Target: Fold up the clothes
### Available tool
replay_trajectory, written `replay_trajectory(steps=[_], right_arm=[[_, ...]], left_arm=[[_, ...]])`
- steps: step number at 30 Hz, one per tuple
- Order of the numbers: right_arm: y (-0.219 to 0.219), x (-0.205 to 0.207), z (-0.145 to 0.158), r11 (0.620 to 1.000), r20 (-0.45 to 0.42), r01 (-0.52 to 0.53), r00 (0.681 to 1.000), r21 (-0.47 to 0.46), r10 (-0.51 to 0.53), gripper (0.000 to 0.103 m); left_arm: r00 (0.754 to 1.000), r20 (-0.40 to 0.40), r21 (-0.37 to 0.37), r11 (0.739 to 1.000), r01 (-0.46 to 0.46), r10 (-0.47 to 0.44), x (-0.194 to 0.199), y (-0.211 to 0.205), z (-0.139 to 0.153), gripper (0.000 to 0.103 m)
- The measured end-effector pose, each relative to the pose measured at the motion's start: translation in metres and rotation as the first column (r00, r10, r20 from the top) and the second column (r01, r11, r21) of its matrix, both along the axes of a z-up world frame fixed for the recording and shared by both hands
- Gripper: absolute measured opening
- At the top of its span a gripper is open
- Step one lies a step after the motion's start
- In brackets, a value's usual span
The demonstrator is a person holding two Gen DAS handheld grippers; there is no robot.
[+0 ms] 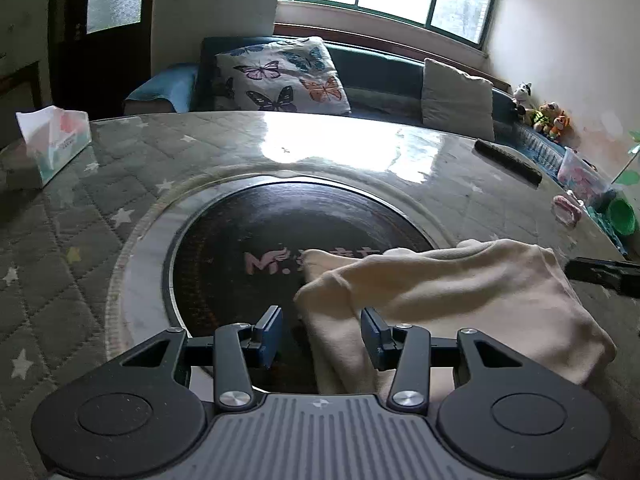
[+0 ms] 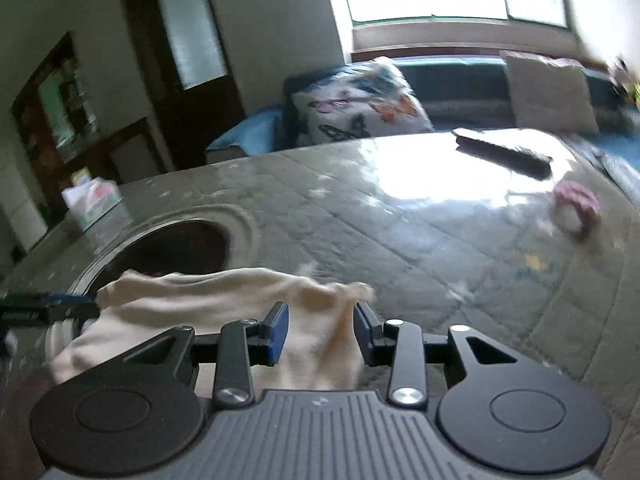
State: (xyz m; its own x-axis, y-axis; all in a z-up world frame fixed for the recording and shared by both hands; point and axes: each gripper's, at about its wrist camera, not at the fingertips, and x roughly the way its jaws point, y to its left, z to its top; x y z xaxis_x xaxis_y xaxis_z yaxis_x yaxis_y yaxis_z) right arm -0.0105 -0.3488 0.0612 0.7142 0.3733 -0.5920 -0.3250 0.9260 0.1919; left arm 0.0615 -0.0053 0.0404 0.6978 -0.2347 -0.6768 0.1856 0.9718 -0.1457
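Cream knit garment: folded bundle on the glass-topped quilted table, lower right of the left wrist view, partly over the dark round inset plate; long axis runs left to right, its narrow end pointing left.
Left gripper: jaws spread, cloth edge between them, contact unclear.
Right gripper: jaws spread, a raised fold of the garment between them.
Tissue box: upper left.
Black remote: upper right.

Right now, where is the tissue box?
The tissue box sits at the table's far left edge in both views, left of the round dark inset.
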Motion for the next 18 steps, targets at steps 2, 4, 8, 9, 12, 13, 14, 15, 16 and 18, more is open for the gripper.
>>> replay_trajectory(steps=[2, 4, 8, 9, 12, 13, 14, 15, 16, 18], right_arm=[[0.016, -0.008, 0.007, 0.997, 0.017, -0.078, 0.997, -0.024, 0.078, 0.036], [0.034, -0.016, 0.013, 0.986, 0.031, -0.160, 0.986, -0.047, 0.161, 0.036], [0.076, -0.031, 0.019, 0.941, 0.042, -0.324, 0.943, -0.097, 0.329, 0.037], [0.089, -0.036, 0.019, 0.923, 0.042, -0.367, 0.927, -0.112, 0.374, 0.038], [0.126, -0.051, 0.017, 0.865, 0.037, -0.476, 0.873, -0.159, 0.486, 0.044], [0.138, -0.056, 0.016, 0.842, 0.037, -0.507, 0.853, -0.183, 0.521, 0.044], [0.150, -0.062, 0.013, 0.818, 0.040, -0.534, 0.832, -0.213, 0.553, 0.044], [0.161, -0.067, 0.010, 0.794, 0.044, -0.557, 0.811, -0.244, 0.583, 0.044], [0.170, -0.072, 0.008, 0.772, 0.048, -0.573, 0.794, -0.274, 0.606, 0.044], [0.188, -0.080, 0.003, 0.736, 0.055, -0.591, 0.766, -0.331, 0.640, 0.044]], left_arm=[[1.000, 0.001, 0.004, 1.000, -0.013, 0.013, 0.000, 0.004, 0.002, 0.048], [1.000, 0.001, -0.001, 1.000, -0.030, 0.030, 0.000, 0.010, 0.004, 0.055], [0.998, 0.004, -0.006, 0.998, -0.056, 0.056, -0.001, 0.019, 0.008, 0.069], [0.998, 0.006, -0.007, 0.998, -0.062, 0.062, -0.001, 0.021, 0.009, 0.073], [0.997, 0.012, -0.014, 0.997, -0.074, 0.074, -0.003, 0.027, 0.010, 0.082], [0.997, 0.012, -0.020, 0.997, -0.079, 0.079, -0.003, 0.029, 0.011, 0.086], [0.996, 0.012, -0.027, 0.996, -0.083, 0.084, -0.002, 0.031, 0.011, 0.090], [0.996, 0.012, -0.036, 0.996, -0.087, 0.088, -0.002, 0.033, 0.012, 0.091], [0.996, 0.012, -0.047, 0.995, -0.089, 0.090, -0.003, 0.034, 0.013, 0.093], [0.996, 0.012, -0.067, 0.994, -0.089, 0.090, -0.003, 0.036, 0.014, 0.096]])
